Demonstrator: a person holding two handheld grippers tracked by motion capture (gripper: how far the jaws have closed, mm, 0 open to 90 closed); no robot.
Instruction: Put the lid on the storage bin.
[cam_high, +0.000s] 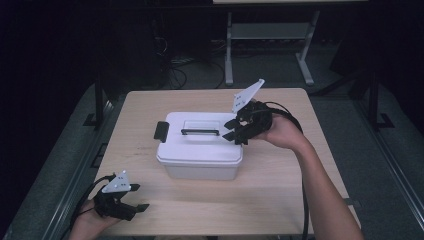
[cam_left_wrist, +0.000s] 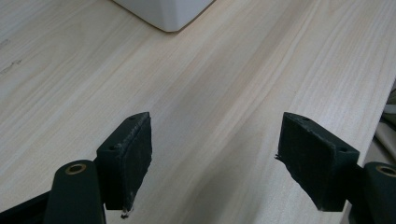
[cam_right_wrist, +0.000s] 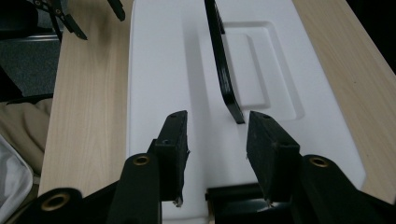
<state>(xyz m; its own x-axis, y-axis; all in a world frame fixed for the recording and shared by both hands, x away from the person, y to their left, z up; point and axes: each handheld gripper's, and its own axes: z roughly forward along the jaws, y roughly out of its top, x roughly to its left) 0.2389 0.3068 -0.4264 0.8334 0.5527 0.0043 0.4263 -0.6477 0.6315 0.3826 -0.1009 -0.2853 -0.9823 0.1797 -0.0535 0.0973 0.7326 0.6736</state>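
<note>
The white box (cam_high: 200, 145) sat mid-table (cam_high: 280, 200), lid on; what it held could not be seen, and in the left gripper view only one of its corners (cam_left_wrist: 163, 11) poked in at the top edge. The black latch (cam_high: 160, 131) on its far-left end was too small to tell whether it was fastened. The right gripper (cam_high: 233, 130) hovered at the lid's right end, jaws apart and empty, the black handle (cam_right_wrist: 224, 70) running away just ahead between them. The right hand (cam_high: 280, 131) reached in with the wrist bent leftward. The left gripper (cam_high: 137, 197) rested near the table's front-left corner, jaws wide apart over bare wood, the box well ahead.
</note>
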